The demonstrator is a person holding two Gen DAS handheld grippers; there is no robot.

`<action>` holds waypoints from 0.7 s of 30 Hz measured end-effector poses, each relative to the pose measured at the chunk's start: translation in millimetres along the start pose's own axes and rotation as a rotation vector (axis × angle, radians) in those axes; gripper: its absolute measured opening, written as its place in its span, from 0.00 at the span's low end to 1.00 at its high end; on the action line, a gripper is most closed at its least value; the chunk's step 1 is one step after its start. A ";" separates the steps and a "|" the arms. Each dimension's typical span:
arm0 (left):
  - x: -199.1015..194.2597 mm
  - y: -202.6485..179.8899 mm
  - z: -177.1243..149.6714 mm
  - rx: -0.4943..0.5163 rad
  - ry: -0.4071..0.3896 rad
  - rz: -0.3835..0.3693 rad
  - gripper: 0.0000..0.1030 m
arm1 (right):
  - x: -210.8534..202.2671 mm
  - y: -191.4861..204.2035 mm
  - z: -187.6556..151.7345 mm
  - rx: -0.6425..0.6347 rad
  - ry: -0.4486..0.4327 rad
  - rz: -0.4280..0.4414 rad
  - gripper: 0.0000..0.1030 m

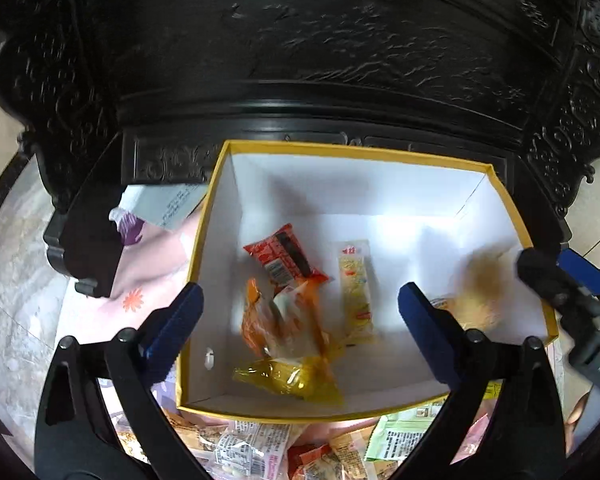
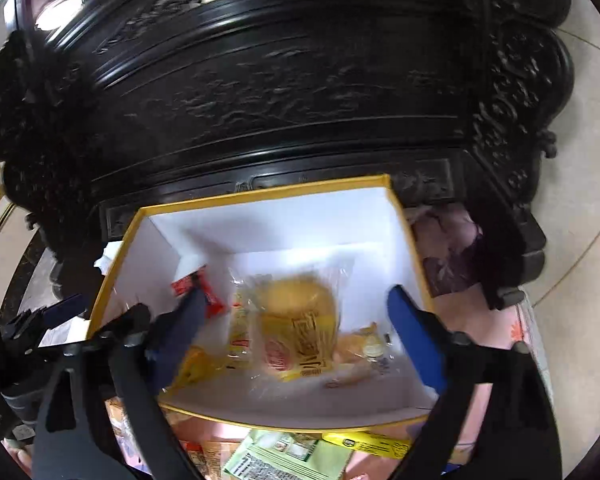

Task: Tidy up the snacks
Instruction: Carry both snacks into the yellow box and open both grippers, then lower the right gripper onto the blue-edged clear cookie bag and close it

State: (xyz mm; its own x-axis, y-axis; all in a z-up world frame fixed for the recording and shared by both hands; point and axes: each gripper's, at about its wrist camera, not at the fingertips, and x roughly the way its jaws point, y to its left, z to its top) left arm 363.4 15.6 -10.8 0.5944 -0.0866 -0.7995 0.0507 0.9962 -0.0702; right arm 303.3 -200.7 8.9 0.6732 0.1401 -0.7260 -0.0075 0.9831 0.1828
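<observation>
A yellow-rimmed white box [image 1: 204, 236] [image 2: 112, 276] stands against dark carved furniture. In it lie a red packet [image 1: 286, 256] [image 2: 204, 286], an orange packet [image 1: 278, 320], a long pale yellow packet [image 1: 356, 292] [image 2: 238, 326] and a yellow packet [image 1: 288, 376]. A clear-wrapped bun [image 2: 296, 324], blurred, sits in the box's right part [image 1: 480, 288]. My left gripper [image 1: 300, 316] is open and empty above the box. My right gripper [image 2: 296, 328] is open above the bun; whether it touches the bun I cannot tell. The right gripper also shows at the left wrist view's right edge [image 1: 560, 284].
Loose snack packets lie in front of the box: a green one [image 2: 284, 460] [image 1: 400, 436], a yellow one [image 2: 368, 444], several others [image 1: 252, 448]. A pink floral cloth [image 1: 148, 280] covers the table. Black carved furniture [image 1: 320, 60] rises behind the box. A white paper [image 1: 168, 204] lies at the left.
</observation>
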 end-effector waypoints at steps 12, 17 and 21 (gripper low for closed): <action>-80.5 7.6 -147.1 0.115 -0.017 -0.074 0.97 | -89.1 -7.4 -189.2 -0.136 0.175 0.199 0.91; -111.3 10.9 -227.8 0.126 -0.011 -0.130 0.97 | -100.8 -10.3 -272.7 -0.185 0.311 0.200 0.91; -127.3 14.7 -270.8 0.100 -0.018 -0.086 0.97 | -130.5 -18.4 -312.9 -0.102 0.285 0.173 0.91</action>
State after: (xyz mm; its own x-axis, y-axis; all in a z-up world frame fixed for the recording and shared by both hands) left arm 71.2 41.0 -71.6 0.5985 -0.1721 -0.7824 0.1811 0.9804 -0.0772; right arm -15.8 -200.3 -107.2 0.4222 0.3184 -0.8487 -0.1867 0.9468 0.2623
